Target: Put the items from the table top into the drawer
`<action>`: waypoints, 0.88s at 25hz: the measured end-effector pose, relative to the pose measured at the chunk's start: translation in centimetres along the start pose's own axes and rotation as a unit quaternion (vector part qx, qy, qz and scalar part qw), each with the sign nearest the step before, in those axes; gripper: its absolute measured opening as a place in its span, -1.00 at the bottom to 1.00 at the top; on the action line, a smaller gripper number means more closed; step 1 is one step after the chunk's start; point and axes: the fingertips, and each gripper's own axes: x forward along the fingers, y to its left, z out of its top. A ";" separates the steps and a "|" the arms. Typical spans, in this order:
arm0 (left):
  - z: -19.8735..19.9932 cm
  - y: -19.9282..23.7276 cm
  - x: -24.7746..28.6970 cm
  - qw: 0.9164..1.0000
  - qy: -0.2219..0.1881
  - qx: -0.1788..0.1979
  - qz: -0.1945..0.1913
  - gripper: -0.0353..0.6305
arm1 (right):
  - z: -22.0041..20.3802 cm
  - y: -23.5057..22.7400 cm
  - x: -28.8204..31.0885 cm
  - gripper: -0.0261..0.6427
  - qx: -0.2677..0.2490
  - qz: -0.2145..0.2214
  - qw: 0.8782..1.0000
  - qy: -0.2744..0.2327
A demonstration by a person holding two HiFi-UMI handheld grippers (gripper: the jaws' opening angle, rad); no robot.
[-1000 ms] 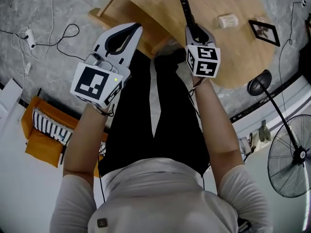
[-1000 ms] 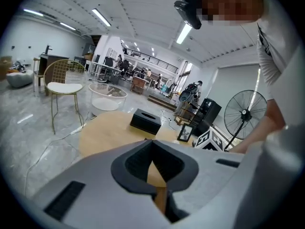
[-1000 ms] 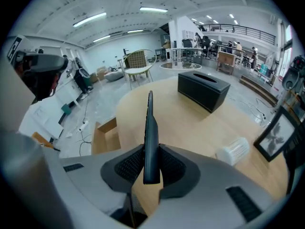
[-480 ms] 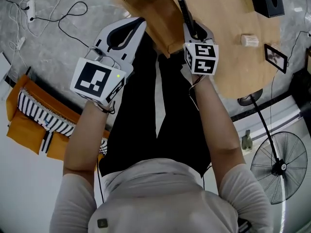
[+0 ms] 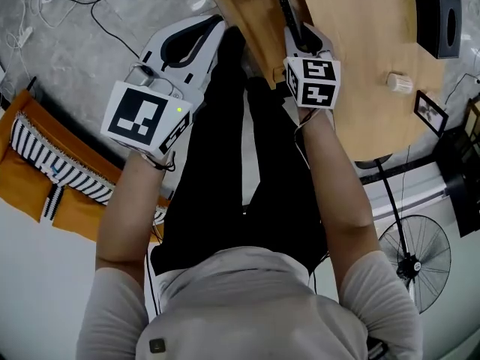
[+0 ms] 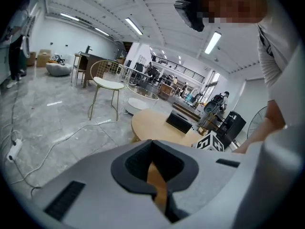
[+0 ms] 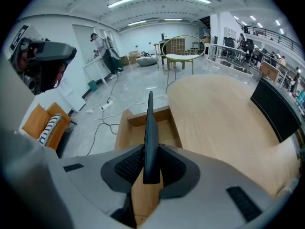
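My right gripper is shut on a long black remote control, which sticks out past the jaws. In the right gripper view the remote stands edge-on above the open wooden drawer. In the head view the drawer juts out from the round wooden table, right in front of both grippers. My left gripper hangs left of the drawer with its fingertips together and nothing between them; in its own view the left gripper shows only a strip of wood through its hollow.
On the table top stand a black box, a small pale roll and a framed picture. A floor fan stands at the right and an orange seat with a striped cushion at the left. Cables trail over the grey floor.
Both grippers have moved towards the drawer and sunk a little. The remote, which was over the table's edge, now lies over the open drawer. The right gripper has kept its hold.
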 end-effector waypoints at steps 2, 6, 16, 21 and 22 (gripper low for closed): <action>-0.3 0.4 0.0 1.000 -0.001 -0.005 0.002 -0.87 | -0.3 0.5 0.6 -0.61 -0.003 0.010 1.000 0.008; -0.9 0.9 0.4 1.000 -0.001 -0.016 0.002 -0.87 | -1.4 1.4 2.0 -0.61 -0.003 0.030 0.999 0.026; -2.3 2.0 1.5 1.000 0.004 -0.020 -0.003 -0.87 | -5.7 2.4 5.1 -0.61 -0.021 0.043 0.996 0.080; -2.4 1.8 2.0 1.000 0.007 -0.018 -0.009 -0.87 | -7.0 2.2 5.7 -0.61 -0.015 0.047 0.994 0.097; -2.4 1.8 2.1 1.000 0.007 -0.018 -0.010 -0.87 | -7.2 2.2 5.8 -0.61 -0.016 0.048 0.994 0.100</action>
